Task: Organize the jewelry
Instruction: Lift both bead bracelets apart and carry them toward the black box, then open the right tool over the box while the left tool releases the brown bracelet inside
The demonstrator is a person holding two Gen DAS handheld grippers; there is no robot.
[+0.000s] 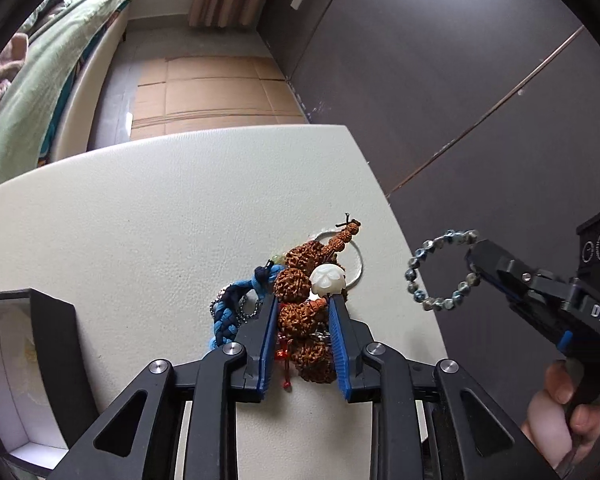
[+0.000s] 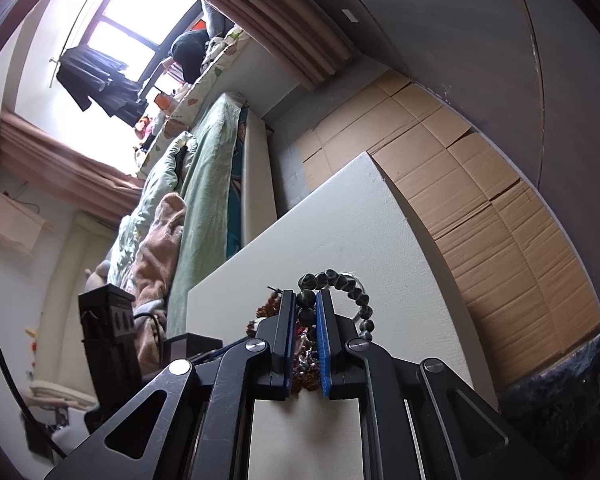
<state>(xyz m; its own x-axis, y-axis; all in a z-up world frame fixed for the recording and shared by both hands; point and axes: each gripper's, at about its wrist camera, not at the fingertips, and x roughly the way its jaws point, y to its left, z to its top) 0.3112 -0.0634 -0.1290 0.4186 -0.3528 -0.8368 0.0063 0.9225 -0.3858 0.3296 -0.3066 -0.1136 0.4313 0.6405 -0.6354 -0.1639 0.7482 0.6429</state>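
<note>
Two grippers (image 1: 302,298) (image 2: 305,300), one open box (image 1: 28,364), perhaps four bracelets (image 1: 306,320).
</note>
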